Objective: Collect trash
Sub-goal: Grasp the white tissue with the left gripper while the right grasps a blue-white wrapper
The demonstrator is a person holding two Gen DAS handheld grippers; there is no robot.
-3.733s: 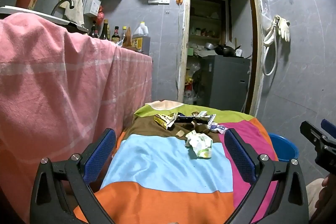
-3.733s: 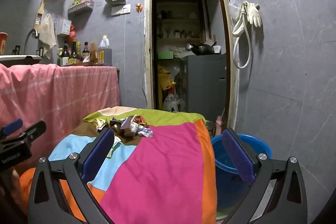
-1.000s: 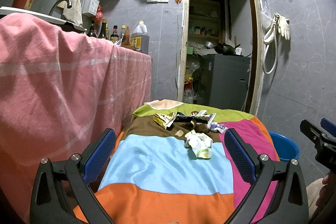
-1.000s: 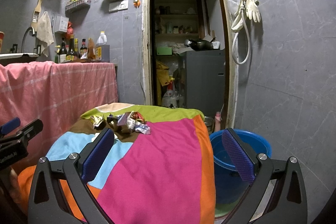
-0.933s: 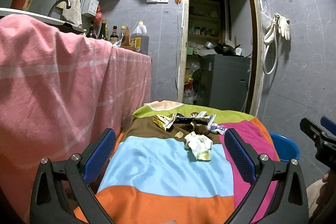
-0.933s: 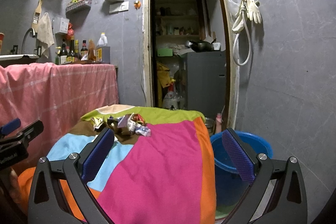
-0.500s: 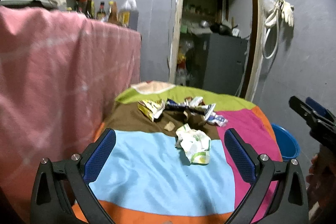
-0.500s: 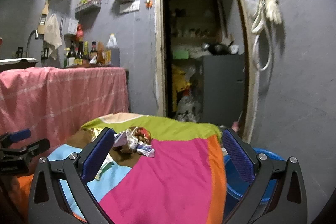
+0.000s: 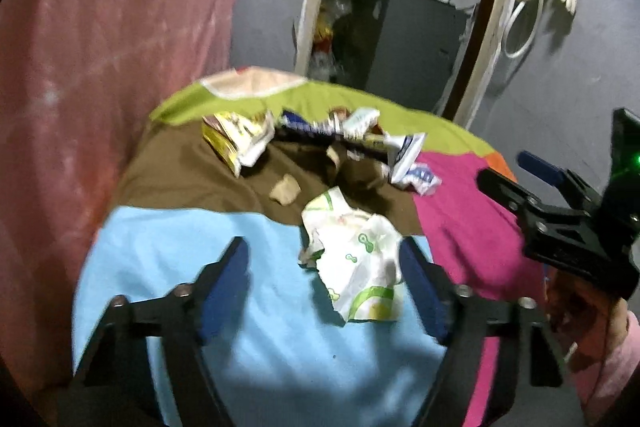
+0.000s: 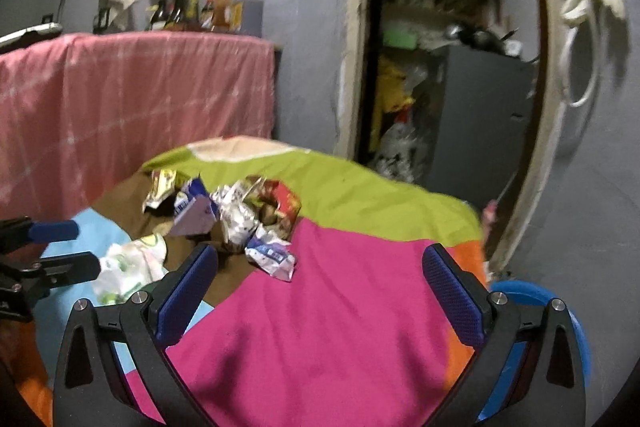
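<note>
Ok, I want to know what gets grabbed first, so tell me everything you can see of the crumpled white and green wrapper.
The crumpled white and green wrapper looks like thin, creased plastic or paper, white with green loops and a green-yellow lower edge. It lies loose on the patchwork cloth, across the seam of the brown and light blue patches, nearest of the litter and apart from the pile behind. The left gripper is closing its jaws around it; the pads don't press it yet.

left hand-held gripper (image 9: 322, 273) closing, right hand-held gripper (image 10: 320, 289) jaws wide

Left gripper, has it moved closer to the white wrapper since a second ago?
Yes. The left gripper has come forward and tipped down over the table; the white wrapper now lies near its right finger, and the jaws are closing without touching it.
</note>
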